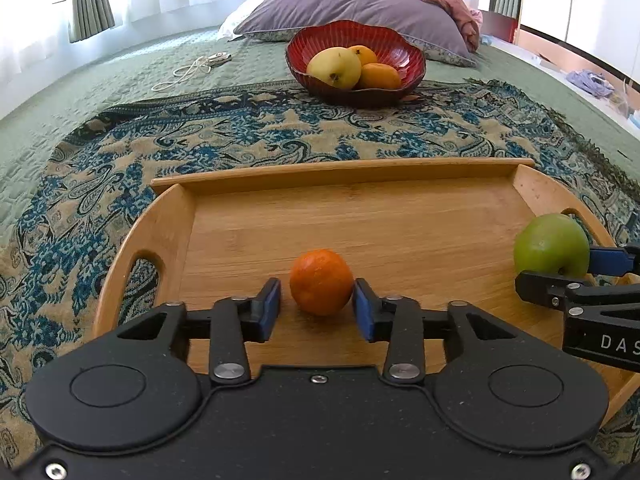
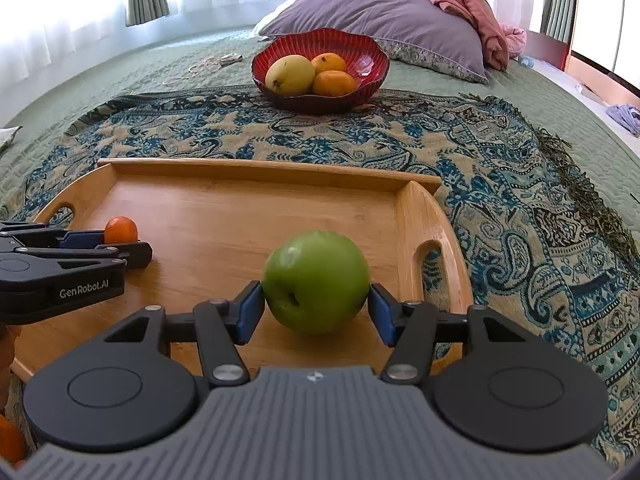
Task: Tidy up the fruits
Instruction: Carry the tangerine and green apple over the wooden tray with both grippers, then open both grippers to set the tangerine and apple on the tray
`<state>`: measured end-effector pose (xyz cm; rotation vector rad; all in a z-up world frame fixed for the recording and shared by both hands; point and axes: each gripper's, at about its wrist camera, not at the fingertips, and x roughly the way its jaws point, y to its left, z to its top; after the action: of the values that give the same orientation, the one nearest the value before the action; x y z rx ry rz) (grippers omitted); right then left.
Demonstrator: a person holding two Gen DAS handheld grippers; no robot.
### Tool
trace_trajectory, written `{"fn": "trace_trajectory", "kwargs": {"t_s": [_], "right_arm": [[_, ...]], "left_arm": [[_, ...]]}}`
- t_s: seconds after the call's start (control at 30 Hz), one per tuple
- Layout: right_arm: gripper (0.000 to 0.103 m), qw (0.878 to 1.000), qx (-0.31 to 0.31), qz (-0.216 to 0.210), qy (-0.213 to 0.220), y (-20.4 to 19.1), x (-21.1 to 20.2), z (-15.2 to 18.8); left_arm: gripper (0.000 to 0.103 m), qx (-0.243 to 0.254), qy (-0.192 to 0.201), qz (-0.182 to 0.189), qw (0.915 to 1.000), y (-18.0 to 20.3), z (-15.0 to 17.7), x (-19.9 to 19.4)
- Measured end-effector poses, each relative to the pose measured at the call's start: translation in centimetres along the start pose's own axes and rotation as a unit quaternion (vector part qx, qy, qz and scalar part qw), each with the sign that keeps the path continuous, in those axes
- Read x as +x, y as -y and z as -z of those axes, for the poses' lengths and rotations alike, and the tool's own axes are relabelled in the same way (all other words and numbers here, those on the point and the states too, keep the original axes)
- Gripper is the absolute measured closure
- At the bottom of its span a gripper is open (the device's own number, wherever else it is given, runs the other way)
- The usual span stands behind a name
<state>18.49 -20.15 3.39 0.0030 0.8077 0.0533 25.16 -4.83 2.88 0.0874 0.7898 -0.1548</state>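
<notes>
A small orange [image 1: 321,282] rests on the wooden tray [image 1: 360,184] between the blue pads of my left gripper [image 1: 317,308]. Its jaws stand open: there is a gap at the left pad, while the right pad is just at the peel. A green apple [image 2: 317,282] sits low over the tray's right end, near the handle hole. My right gripper [image 2: 316,312] is shut on the apple, a blue pad against each side. Each gripper shows in the other's view: the right gripper [image 1: 560,276], the left gripper [image 2: 116,246]. A red bowl [image 2: 360,52] beyond the tray holds a yellow-green fruit [image 2: 290,74] and two oranges.
The tray lies on a blue paisley cloth [image 2: 500,184] spread over a green bedspread. Behind the bowl are a purple pillow [image 2: 380,8] and a pink blanket. A white cable [image 1: 184,74] lies at the back left. More orange fruit [image 2: 10,440] shows at the lower left edge.
</notes>
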Motion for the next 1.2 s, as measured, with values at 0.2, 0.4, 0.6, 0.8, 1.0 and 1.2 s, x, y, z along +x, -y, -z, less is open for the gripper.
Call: {"fn": "trace_trajectory", "kwargs": {"t_s": [0.2,0.4,0.6,0.8,1.0,1.2], "right_arm": [[0.038,1.000,0.000,-0.003,-0.001,0.1,-0.3,0.2],[0.029,1.000,-0.003,-0.005,0.009,0.4,-1.0,0.3],[0.022,1.000,-0.011,-0.011,0.011,0.4,-2.0,0.5],[0.015,0.999,-0.015,-0.019,0.020,0.2,-3.5,1.3],[0.010,0.998,-0.032,-0.034,0.038,-0.4,-5.8,2.3],[0.006,0.997,-0.044,-0.041,0.056,-1.0,-7.7,3.6]], "left_arm": [[0.049,-0.004,-0.005,-0.001,1.0000,-0.1,0.2,-0.3],[0.032,-0.008,-0.003,-0.004,1.0000,-0.5,0.5,-1.2],[0.025,-0.004,0.003,-0.008,1.0000,-0.7,0.8,-2.8],[0.019,0.005,0.018,-0.005,0.9998,-0.7,1.4,-5.3],[0.016,0.016,0.031,0.012,0.9993,-0.6,2.4,-8.1],[0.015,0.021,0.043,0.028,0.9985,-0.6,4.3,-10.5]]}}
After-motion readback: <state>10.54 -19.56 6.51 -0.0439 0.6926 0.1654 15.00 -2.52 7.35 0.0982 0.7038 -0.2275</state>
